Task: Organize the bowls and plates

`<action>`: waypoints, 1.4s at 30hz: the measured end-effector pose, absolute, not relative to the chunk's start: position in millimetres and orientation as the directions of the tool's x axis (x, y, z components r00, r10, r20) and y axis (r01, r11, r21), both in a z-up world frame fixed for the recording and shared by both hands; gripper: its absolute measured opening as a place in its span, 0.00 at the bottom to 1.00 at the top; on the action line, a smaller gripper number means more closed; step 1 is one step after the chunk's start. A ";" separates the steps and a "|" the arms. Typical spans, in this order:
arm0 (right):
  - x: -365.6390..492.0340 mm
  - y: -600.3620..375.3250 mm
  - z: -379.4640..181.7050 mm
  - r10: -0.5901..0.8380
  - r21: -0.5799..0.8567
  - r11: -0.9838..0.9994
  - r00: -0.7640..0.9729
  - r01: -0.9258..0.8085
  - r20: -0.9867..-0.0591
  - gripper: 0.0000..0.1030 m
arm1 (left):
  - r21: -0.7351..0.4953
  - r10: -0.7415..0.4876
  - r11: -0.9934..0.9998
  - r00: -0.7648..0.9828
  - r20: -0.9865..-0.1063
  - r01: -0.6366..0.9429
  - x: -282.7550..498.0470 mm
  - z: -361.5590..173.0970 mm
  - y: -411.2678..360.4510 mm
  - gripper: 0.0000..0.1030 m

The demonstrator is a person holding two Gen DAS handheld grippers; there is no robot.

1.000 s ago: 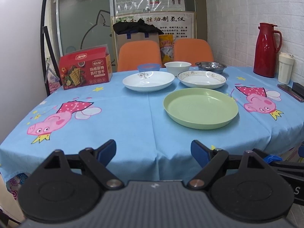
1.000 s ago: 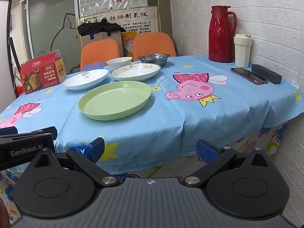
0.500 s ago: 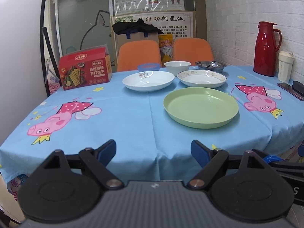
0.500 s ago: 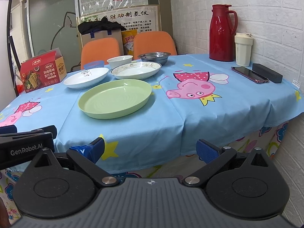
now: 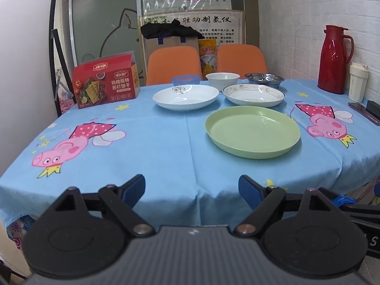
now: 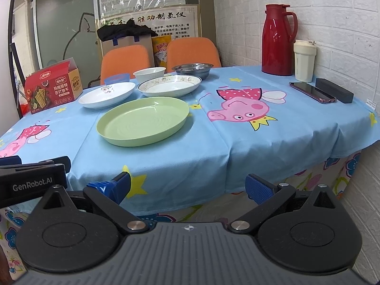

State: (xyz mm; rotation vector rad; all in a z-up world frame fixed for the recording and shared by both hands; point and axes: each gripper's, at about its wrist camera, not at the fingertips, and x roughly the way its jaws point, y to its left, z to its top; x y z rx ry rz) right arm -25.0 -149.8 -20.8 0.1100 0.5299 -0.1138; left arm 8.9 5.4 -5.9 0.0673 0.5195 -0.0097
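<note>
The counter point(image 5: 166, 147), under a blue cartoon cloth, carries every dish, none stacked yet. The green plate point(image 5: 253, 131) lies flat nearest the front edge; being round, it has no long axis and its hollow faces up. Behind it sit the white plate point(image 5: 185, 97) and patterned plate point(image 5: 254, 95), then a white bowl point(image 5: 222, 80), steel bowl point(image 5: 264, 80) and blue bowl point(image 5: 185, 80). The left tongs point(image 5: 192, 190) and right tongs point(image 6: 187, 186) hang wide open and empty before the counter edge. A good start would be pinching a rim low and level, lifting without tilting.
</note>
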 end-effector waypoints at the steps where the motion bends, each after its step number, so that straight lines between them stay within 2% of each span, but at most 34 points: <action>1: -24.8 -150.5 -20.8 -0.081 0.073 0.988 0.858 0.137 -0.506 0.88 | 0.055 0.002 0.998 0.870 -0.494 0.029 11.1 -6.5 6.9 0.82; 10: 1.2 -161.8 -25.6 -0.100 0.053 0.987 0.830 0.154 -0.549 0.88 | 0.037 0.010 0.999 0.828 -0.561 0.013 51.1 -11.0 18.2 0.82; 22: 54.6 -162.6 3.5 -0.097 0.020 0.991 0.829 0.130 -0.550 0.88 | 0.042 0.008 0.999 0.800 -0.600 0.021 112.1 9.5 16.0 0.82; 27: 93.4 -168.3 6.1 -0.059 0.056 0.993 0.828 0.108 -0.558 0.88 | 0.027 -0.020 0.998 0.759 -0.651 0.049 154.2 9.9 17.8 0.82; 32: 136.5 -176.1 -5.0 -0.043 0.074 0.991 0.795 0.109 -0.605 0.88 | 0.045 0.010 0.999 0.742 -0.670 0.027 190.7 5.6 18.4 0.82; 38: 169.8 -178.7 -21.8 -0.017 0.080 0.993 0.758 0.091 -0.652 0.87 | -0.010 -0.078 0.995 0.682 -0.728 0.103 225.4 -8.4 9.7 0.82; 42: 177.7 -173.1 -32.2 -0.009 0.058 0.996 0.746 0.063 -0.666 0.88 | -0.026 -0.108 0.991 0.675 -0.730 0.131 232.9 -16.6 8.8 0.82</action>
